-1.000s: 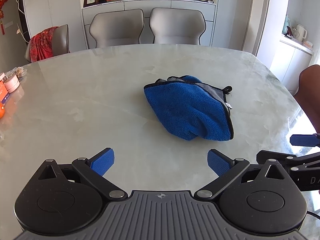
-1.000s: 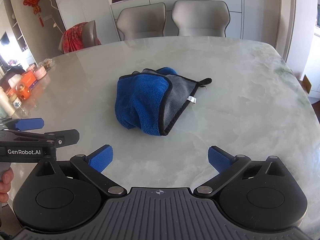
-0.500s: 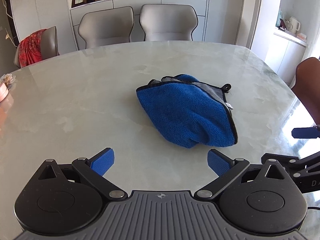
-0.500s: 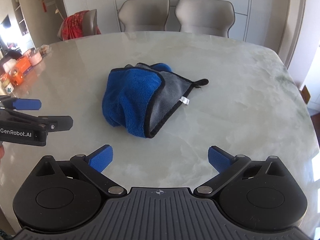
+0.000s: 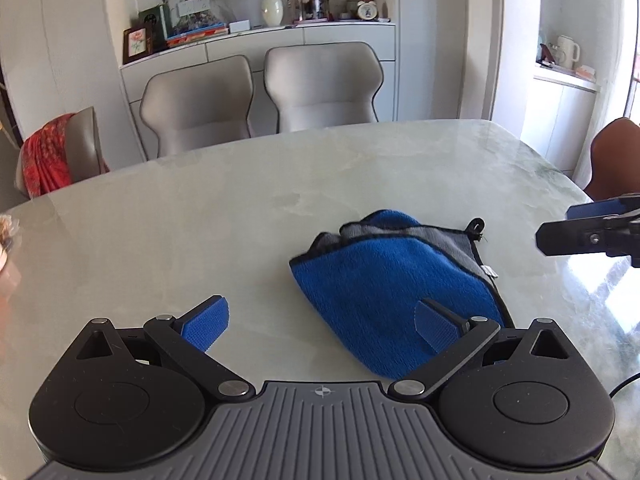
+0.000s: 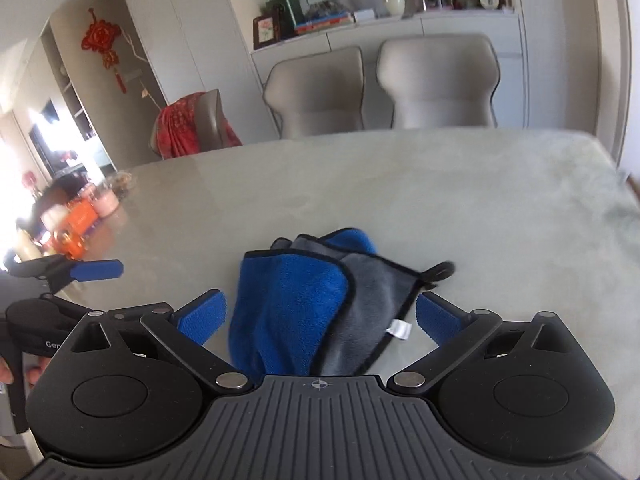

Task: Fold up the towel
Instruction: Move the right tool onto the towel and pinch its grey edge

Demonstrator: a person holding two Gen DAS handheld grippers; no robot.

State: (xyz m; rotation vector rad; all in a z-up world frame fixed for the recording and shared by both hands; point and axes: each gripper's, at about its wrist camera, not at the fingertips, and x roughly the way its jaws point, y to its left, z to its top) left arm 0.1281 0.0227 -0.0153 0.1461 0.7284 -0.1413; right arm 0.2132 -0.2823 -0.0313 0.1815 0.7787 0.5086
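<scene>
A blue and grey towel with black edging lies crumpled on the pale marble table. My left gripper is open just before it, its right pad over the towel's near blue part. In the right wrist view the same towel lies between the open fingers of my right gripper, blue fold to the left, grey side with a white tag and a black hanging loop to the right. Neither gripper holds anything.
Two grey chairs stand at the table's far side, with a third carrying a red cloth at the left. Jars and orange packets sit at the table's left edge. A brown chair stands at the right.
Both grippers have moved forward and lower toward the towel, which now sits close between their fingers. The towel itself has not moved. Both stay open.
</scene>
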